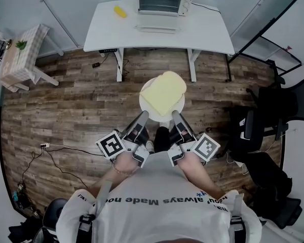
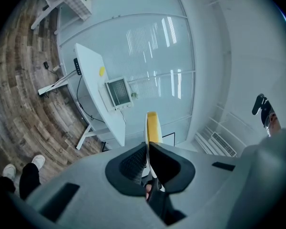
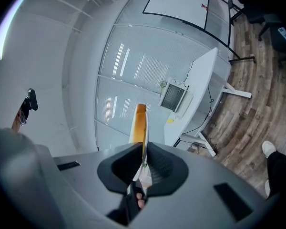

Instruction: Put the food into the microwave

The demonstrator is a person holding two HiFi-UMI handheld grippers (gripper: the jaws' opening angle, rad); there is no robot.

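Head view first. Holding a white plate [image 1: 145, 104] out front, pinched at its near rim by the left gripper [image 1: 143, 116] and the right gripper [image 1: 176, 116], side by side and a little apart. Carrying a pale slice of bread [image 1: 164, 91] flat on top, just beyond both sets of jaws. Far ahead of the grippers, across wood floor [image 1: 76, 105]: a white desk [image 1: 205, 32] with the microwave [image 1: 158, 4] at its back (door apparently folded down), and a small yellow item [image 1: 120, 11] on the desk, off to the left gripper's side. Well out to the right of the right gripper, black office chairs [image 1: 289, 103].

Over to the left gripper view. Clamped shut on the plate [image 2: 152, 171], seen edge-on as a thin white line between the dark pads of the left gripper [image 2: 148, 145]. Past the jaw tips, the bread [image 2: 152, 127], also edge-on. Well ahead and slightly left, the desk [image 2: 91, 82] and microwave [image 2: 118, 92].

Now the right gripper view. Same story: closed tight on the plate [image 3: 139, 168] rim, right gripper [image 3: 144, 147] pads either side of it. Just beyond, the bread [image 3: 139, 123], crust browner from this side. Further ahead and to the right, the microwave [image 3: 173, 96] on the desk [image 3: 202, 87].
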